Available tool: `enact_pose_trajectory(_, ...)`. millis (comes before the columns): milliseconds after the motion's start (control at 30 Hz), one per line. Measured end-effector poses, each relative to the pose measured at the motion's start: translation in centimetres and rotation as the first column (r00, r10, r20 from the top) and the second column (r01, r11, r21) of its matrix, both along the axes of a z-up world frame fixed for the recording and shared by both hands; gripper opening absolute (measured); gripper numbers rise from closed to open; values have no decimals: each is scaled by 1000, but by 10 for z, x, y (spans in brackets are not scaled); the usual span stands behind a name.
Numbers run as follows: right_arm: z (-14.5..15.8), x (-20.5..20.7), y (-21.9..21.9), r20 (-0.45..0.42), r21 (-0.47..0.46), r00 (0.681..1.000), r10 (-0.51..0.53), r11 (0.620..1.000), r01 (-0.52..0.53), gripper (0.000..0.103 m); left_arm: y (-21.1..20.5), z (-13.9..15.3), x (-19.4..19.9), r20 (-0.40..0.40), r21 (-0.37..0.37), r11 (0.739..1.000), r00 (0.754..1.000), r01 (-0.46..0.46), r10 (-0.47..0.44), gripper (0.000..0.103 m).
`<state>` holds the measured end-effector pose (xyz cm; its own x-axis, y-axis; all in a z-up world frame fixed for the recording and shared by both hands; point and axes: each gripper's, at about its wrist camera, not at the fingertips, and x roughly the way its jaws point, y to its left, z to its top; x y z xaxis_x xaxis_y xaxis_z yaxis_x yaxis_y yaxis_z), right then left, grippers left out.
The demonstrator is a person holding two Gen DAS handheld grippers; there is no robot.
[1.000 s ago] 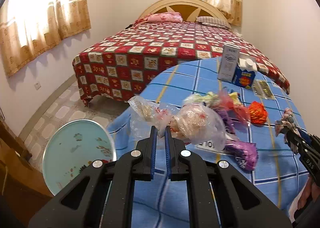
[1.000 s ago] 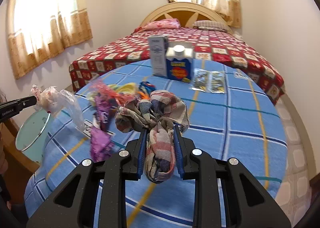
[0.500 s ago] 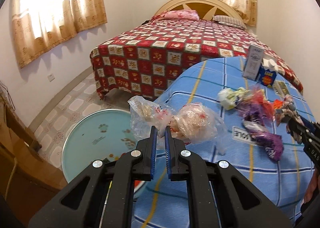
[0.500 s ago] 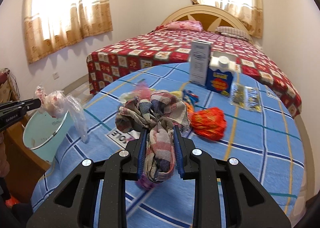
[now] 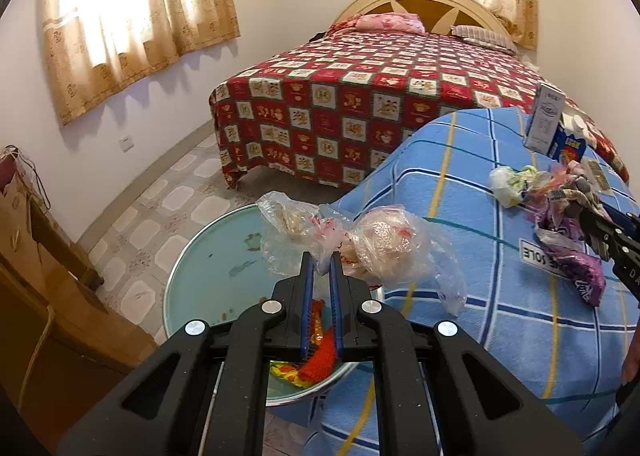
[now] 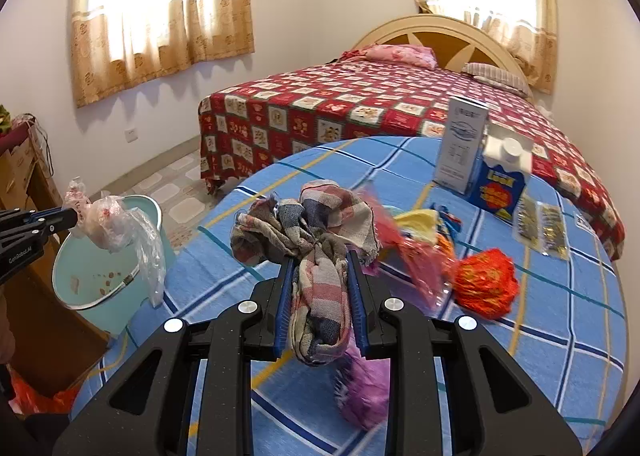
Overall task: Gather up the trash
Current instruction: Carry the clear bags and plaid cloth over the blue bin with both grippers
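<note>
Low in the frame, the left claw [image 5: 319, 276] clamps the plastic bag [image 5: 360, 252] above the bin [image 5: 188, 276] for dropping, while the right claw [image 6: 319, 276] grips a checked cloth [image 6: 316, 248].

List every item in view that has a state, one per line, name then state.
Left gripper: shut on the clear plastic bag, held above the bin.
Right gripper: shut on the crumpled plaid cloth.
Round teal trash bin: open, some trash inside.
Blue carton with white cap: upright, capped.
White tall box: upright.
</note>
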<state>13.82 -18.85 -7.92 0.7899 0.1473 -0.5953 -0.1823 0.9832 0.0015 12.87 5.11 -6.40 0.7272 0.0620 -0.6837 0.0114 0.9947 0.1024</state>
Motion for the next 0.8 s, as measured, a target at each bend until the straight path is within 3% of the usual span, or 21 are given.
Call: enact_pose_trajectory(800, 3, 30, 73, -10, -69, 991, 133, 989, -133, 26, 75, -8, -5, -25, 17, 992, 992, -124, 124, 8)
